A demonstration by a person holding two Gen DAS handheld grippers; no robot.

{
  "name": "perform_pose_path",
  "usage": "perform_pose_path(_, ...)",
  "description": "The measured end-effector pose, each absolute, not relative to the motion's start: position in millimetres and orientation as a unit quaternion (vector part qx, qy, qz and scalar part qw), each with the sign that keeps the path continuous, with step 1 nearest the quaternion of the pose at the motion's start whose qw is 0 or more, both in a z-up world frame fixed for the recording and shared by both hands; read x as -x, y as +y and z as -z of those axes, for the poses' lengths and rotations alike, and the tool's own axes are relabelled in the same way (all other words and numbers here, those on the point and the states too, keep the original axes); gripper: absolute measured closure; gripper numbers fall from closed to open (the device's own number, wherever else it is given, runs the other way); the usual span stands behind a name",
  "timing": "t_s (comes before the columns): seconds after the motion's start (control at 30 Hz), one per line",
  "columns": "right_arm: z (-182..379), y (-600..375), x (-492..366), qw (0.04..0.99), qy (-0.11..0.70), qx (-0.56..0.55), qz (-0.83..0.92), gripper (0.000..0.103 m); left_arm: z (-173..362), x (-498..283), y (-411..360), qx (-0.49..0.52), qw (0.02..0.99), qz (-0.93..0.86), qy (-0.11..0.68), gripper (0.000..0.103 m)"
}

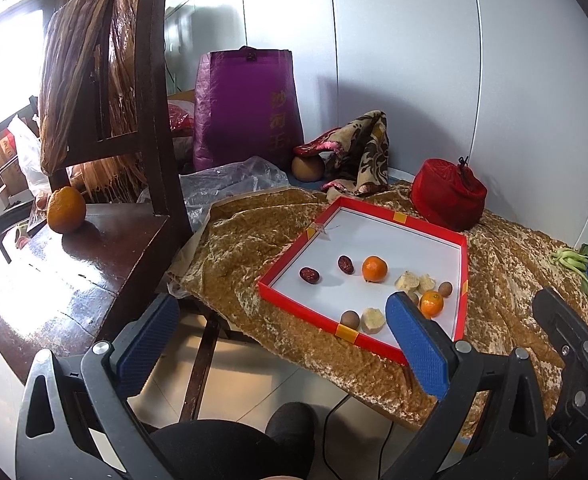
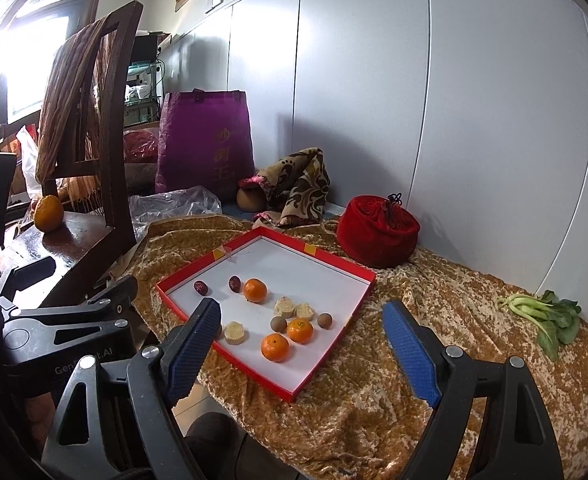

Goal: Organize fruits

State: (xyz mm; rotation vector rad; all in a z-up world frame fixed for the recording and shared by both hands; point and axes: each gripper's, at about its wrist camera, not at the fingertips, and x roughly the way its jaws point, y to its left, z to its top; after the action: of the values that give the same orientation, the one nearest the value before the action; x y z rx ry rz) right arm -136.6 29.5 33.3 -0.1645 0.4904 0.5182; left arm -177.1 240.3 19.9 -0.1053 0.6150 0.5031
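Red dates (image 2: 200, 287) lengthwise toward wall

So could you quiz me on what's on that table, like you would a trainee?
1. True or false: both grippers are open and empty.
2. How many tangerines lie in the red tray?
3. What lies on the gold cloth outside the tray: A) leafy greens, B) a banana?

Key:
1. True: left gripper and right gripper hold nothing.
2. Three; the right wrist view shows all, e.g..
3. A, the leafy greens.
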Motion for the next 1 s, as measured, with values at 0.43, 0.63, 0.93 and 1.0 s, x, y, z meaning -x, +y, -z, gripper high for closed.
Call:
perform_pose_path(0.43,-11,10,130,0.933,0.263,0.046,-0.241,0.018,-19,174,232,0.038,0.919,-0.247,0.306,0.0)
perform_pose_path(0.63,-13,-1,132,0.935,0.259,0.037,-0.24,0.018,-23,178,219,0.029,0.92,-0.243,0.304,0.0)
perform_pose_path(0.93,-27,-15,143,0.94,0.239,0.025,-0.242,0.018,-35,186,205,0.018,0.925,-0.242,0.292,0.0)
perform_pose_path(1.0,-28,-16,146,0.941,0.235,0.026,-0.243,0.018,-37,188,202,0.016,0.925,-0.243,0.29,0.0)
